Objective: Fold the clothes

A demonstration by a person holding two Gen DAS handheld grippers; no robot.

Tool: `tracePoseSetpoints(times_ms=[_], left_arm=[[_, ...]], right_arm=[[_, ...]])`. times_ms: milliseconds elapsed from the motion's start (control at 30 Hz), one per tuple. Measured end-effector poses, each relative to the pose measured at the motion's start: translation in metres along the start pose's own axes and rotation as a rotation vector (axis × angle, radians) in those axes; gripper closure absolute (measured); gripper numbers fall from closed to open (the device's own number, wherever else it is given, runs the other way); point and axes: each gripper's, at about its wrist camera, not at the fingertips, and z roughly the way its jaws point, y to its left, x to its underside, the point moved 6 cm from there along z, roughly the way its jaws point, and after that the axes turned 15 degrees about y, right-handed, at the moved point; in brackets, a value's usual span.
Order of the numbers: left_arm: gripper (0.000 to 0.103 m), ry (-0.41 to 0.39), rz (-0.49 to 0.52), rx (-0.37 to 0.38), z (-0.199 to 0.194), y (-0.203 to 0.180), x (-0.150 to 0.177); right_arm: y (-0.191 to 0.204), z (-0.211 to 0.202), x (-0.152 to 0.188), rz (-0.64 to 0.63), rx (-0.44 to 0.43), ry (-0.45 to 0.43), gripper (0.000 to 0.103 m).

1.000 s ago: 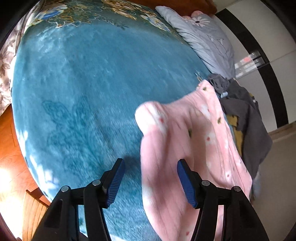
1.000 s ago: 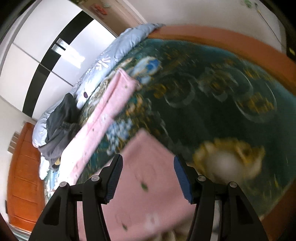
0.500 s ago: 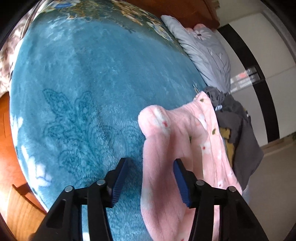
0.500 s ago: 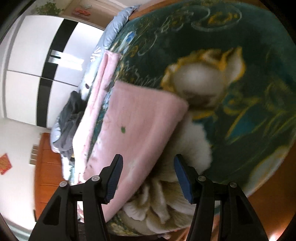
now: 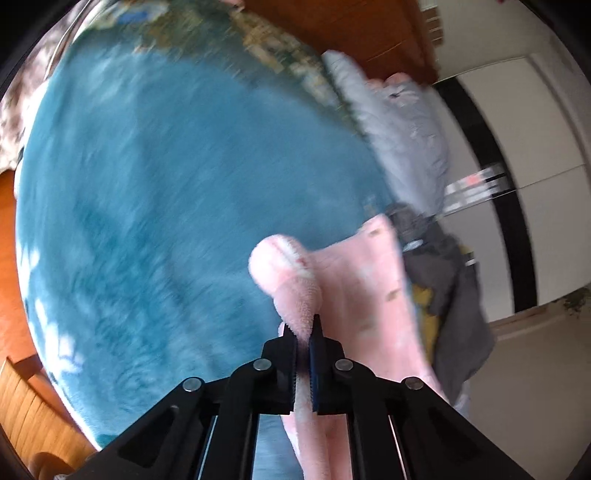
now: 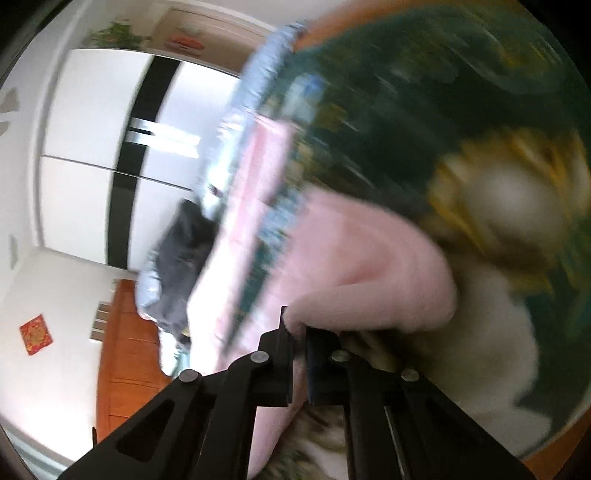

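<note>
A fluffy pink garment (image 5: 354, 295) with small dark specks lies along the edge of a bed covered by a teal blanket (image 5: 166, 203). My left gripper (image 5: 303, 332) is shut on a bunched fold of its near end, and the cloth rises between the blue pads. In the right wrist view the same pink garment (image 6: 354, 266) lies on a dark green flowered part of the blanket (image 6: 424, 110). My right gripper (image 6: 300, 332) is shut on the hem of another corner, which bulges above the jaws. Both views are blurred by motion.
A dark grey garment (image 5: 450, 291) with something yellow under it hangs off the bed beside the pink one. A pale blue quilt (image 5: 402, 129) lies by the wooden headboard (image 5: 351, 29). White wardrobe doors with a black stripe (image 6: 129, 155) stand beyond. Wooden floor (image 5: 22, 398) borders the bed.
Both grippers have gone from open around the pink cloth to shut on it. The left one has lifted its fold a little; the right view has swung and tilted.
</note>
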Motion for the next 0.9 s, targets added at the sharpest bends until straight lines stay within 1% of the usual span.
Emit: tracePoseSetpoints(times_ms=[67,100,200,333,400,467,600,700,800,867,900], left_arm=[[0.098,-0.037,0.022,0.048,-0.017,-0.019,-0.005],[0.098,-0.051,0.039,0.058,-0.025,-0.028,-0.005],[0.098,-0.054,0.083,0.057,-0.034,-0.049,-0.006],[0.098,-0.034,0.077,0.083,-0.030,-0.072,-0.012],[0.098,-0.025,0.081,0.087,-0.026,-0.084,-0.015],[0.098,-0.007,0.109,0.060,-0.017,-0.104,-0.022],[0.098,0.029,0.136,0.014,-0.003,-0.135,-0.035],[0.098,0.028,0.142,-0.021,0.008,-0.149,-0.047],[0.098,0.031,0.103,-0.034,0.030,-0.157,-0.066],[0.098,0.040,0.067,-0.033,0.047,-0.158,-0.078],[0.098,0.039,0.062,-0.054,0.055,-0.158,-0.084]], right_arm=[[0.030,-0.008,-0.014,-0.059,-0.028,-0.036,0.099],[0.044,-0.012,-0.020,-0.089,-0.041,-0.054,0.099],[0.075,-0.021,-0.032,-0.156,-0.065,-0.098,0.099],[0.088,-0.024,-0.052,-0.175,-0.064,-0.132,0.099],[0.093,-0.018,-0.065,-0.173,-0.059,-0.136,0.099],[0.100,-0.011,-0.075,-0.185,-0.049,-0.128,0.099],[0.119,0.003,-0.101,-0.220,0.005,-0.099,0.099],[0.132,0.019,-0.130,-0.221,0.030,-0.106,0.099],[0.142,0.037,-0.157,-0.204,0.048,-0.110,0.099],[0.146,0.059,-0.178,-0.192,0.088,-0.100,0.099],[0.148,0.069,-0.186,-0.190,0.111,-0.094,0.099]])
